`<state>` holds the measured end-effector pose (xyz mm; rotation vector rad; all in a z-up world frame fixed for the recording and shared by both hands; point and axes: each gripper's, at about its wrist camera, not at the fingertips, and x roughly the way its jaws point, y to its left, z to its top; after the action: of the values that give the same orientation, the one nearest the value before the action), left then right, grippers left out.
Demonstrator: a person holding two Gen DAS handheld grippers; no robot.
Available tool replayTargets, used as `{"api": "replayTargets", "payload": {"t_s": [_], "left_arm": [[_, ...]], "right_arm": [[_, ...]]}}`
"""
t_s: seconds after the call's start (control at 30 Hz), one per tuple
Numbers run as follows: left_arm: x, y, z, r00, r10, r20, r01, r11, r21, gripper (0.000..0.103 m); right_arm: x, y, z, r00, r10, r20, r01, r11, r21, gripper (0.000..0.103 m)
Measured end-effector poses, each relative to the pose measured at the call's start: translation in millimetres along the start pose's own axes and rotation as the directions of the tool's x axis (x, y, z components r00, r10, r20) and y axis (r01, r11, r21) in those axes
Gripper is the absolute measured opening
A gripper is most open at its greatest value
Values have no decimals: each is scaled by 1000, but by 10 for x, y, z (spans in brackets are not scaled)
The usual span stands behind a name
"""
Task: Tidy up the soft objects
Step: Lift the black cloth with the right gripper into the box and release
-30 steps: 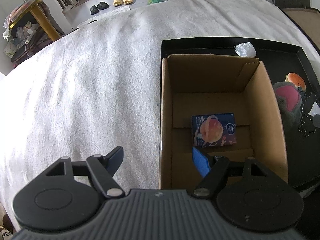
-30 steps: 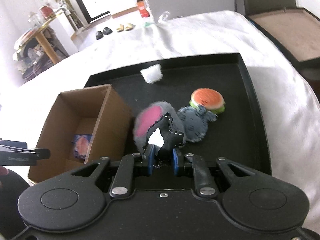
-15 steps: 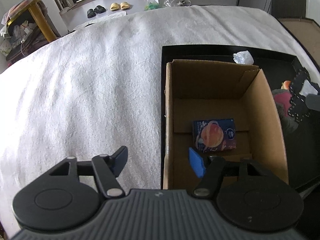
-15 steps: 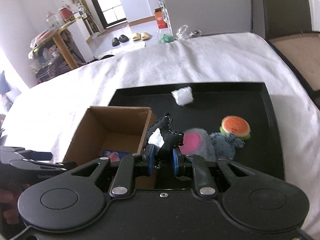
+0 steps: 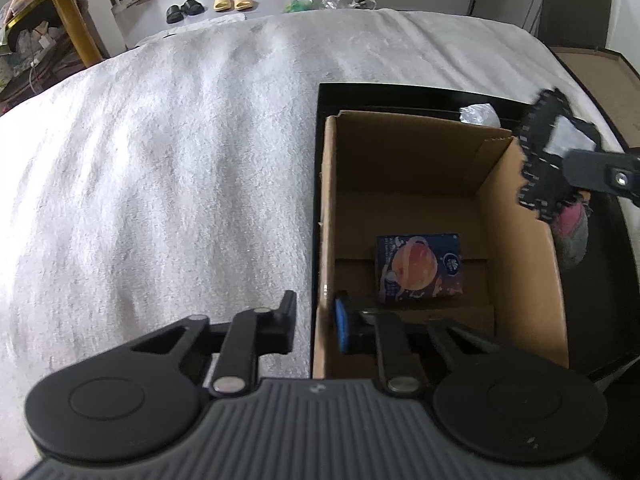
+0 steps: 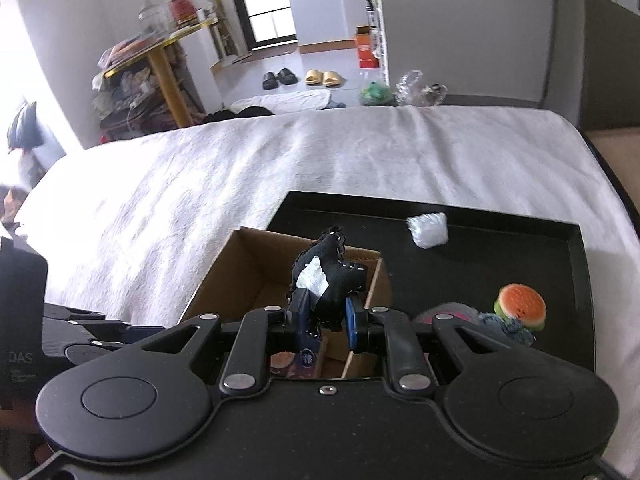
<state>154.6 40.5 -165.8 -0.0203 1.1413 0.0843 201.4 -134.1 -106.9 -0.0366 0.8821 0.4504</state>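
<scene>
White towel-covered surface (image 5: 180,168) — bare across the left of both views. Left gripper (image 5: 314,322): fingers spread to a moderate gap and straddling the near-left wall of the cardboard box (image 5: 524,280), one finger outside over the towel, the blue-padded one inside; whether they press the wall cannot be told, nothing else lies between them. Cardboard box: open-topped, standing at the left end of the black tray (image 6: 520,240), holding one item, a dark blue packet with an orange planet print (image 5: 418,268), flat on the floor near the middle. Right gripper (image 6: 327,322): fingers narrowed on a black stitched plush piece with a white patch (image 6: 326,272), which stands up out of the pads, its long axis running roughly along the fingers and away from the camera. Position of the plush — over the box's right rim, judged slightly inside the opening; the release would seem to need only a short travel leftward and down, and the right hand is the only one placed for it. Remaining on the tray, to the right: white crumpled ball (image 6: 427,230), grey-and-pink plush (image 5: 574,232) just beside the box, burger-shaped toy (image 6: 522,306). The left view alone shows the box floor whole and the plush against the rim; the right view alone shows the grip itself and the burger toy.
</scene>
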Motion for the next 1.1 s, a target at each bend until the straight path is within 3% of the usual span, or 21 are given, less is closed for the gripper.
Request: {"api": "replayTargets", "payload": {"t_s": [0.07,0.67,0.77,0.83,1.1], "left_arm": [[-2,-7,-9,1000,-12,4,12,1000,4,6],[-30,98,-52,997,-77,17,78,996,-31,6],[-32,102,-50,997,-81,17,82,996,-35,6],[-32,109,-52,996,-83,17,83,996,-36,6],[-43,98,-49,997,-76,15,77,997,-27,6]], "right_arm": [[13,66,24,1000,3,-1,-3,1000,-24,19],[183,416,143,1000,6,-23,-10,990,-139,19],[182,491,174,1000,22,-2,-23,988,-154,29],[208,520,180,1000,12,-13,-14,986,-164,43],[204,354,38,998,-8,-59,2,995,-101,44]]}}
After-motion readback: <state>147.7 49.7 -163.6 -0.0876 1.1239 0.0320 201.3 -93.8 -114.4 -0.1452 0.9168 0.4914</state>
